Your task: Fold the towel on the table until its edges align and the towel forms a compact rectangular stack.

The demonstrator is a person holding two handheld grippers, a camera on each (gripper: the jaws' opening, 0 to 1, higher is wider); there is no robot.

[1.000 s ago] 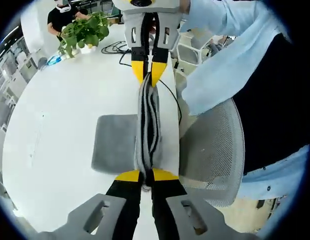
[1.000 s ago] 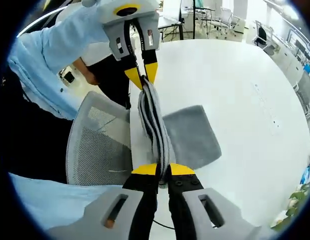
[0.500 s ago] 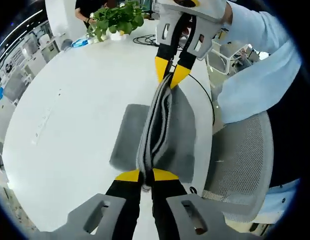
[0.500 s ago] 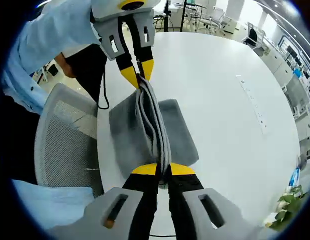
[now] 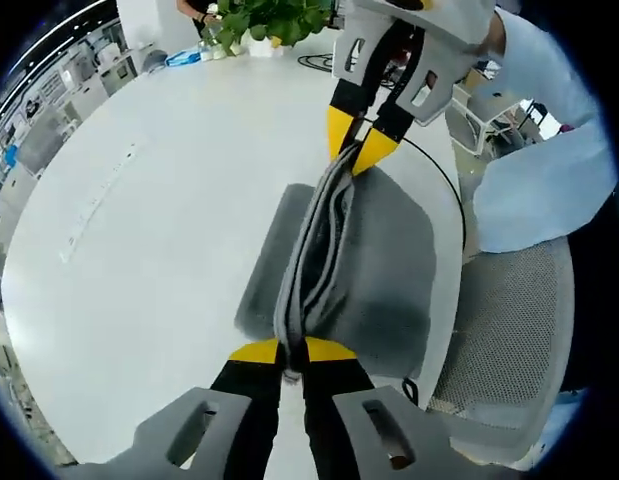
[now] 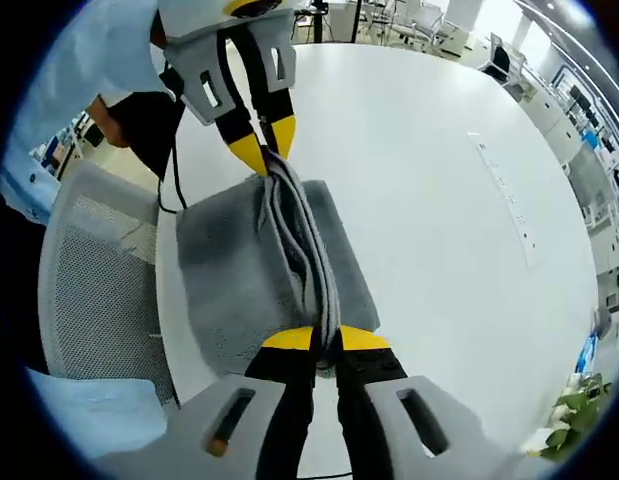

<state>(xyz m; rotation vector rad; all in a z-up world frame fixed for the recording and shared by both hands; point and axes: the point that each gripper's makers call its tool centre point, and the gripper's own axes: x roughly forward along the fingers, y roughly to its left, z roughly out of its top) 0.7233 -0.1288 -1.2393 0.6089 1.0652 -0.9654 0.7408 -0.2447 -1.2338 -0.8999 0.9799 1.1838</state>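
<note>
Both pairs of jaws are pinched tight on the grey towel (image 5: 364, 265), one at each end of a bunched fold stretched between them, the rest draping down onto the white desk (image 5: 159, 230) at centre frame. In the left gripper view, the left gripper (image 5: 292, 352) clamps the near end at the bottom, while the right gripper (image 5: 361, 135) comes in from the top with its yellow tips closed on the far end. That view also catches a leafy green plant (image 5: 264, 18) at the top edge, a black cable (image 5: 441, 170) trailing off the desk at upper right, and a grey mesh chair (image 5: 509, 330) at lower right. The right gripper view flips it: right gripper (image 6: 326, 340) low in frame, left gripper (image 6: 262, 148) up top, towel (image 6: 239, 270) spread left of the fold, the chair (image 6: 89, 280) at left, a pale blue sleeve (image 6: 79, 60) upper left. No readable writing anywhere.
</note>
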